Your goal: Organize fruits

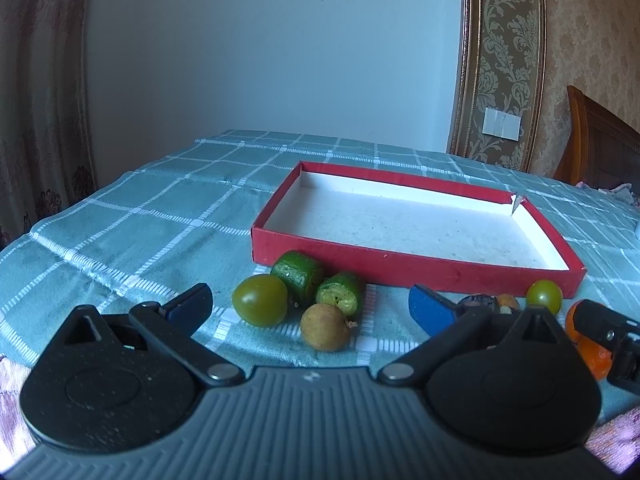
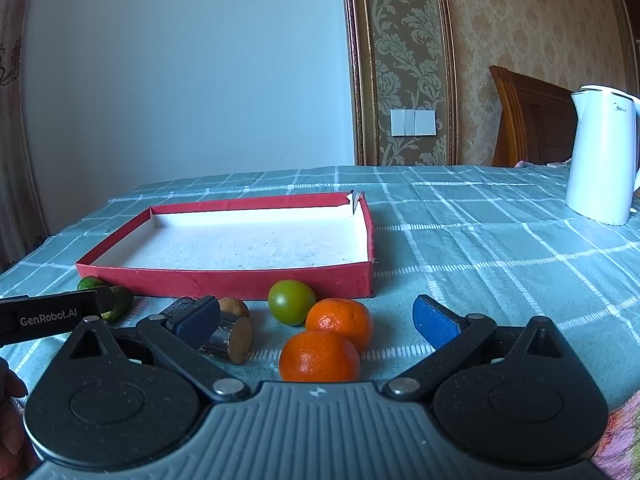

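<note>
A shallow red box (image 1: 404, 270) with a white floor was seen on a teal checked tablecloth (image 1: 132, 220), its interior holding no fruit. The fruits lay on the cloth just in front of the box's near wall. In the left wrist view, the left gripper (image 1: 310, 306) was held low over the cloth with its blue-padded fingers spread wide and nothing between them. Ahead of it were grouped a green tomato (image 1: 260, 300), two cut green cucumber-like pieces (image 1: 298, 273) touching each other, and a brown longan (image 1: 325, 327) nearest the camera. A second small green tomato (image 1: 544, 296) was seen further right, close to the box wall.

In the right wrist view, the right gripper (image 2: 316, 320) was likewise held with its fingers wide apart, gripping nothing. Between its fingers lay two tangerines (image 2: 320, 356), touching one another, with a green tomato (image 2: 291, 301) just behind them. Beside the gripper's left finger, dark and brown cylindrical pieces (image 2: 232, 334) were seen, their kind unclear. A white kettle (image 2: 602, 156) stood well apart at the far right.
</note>
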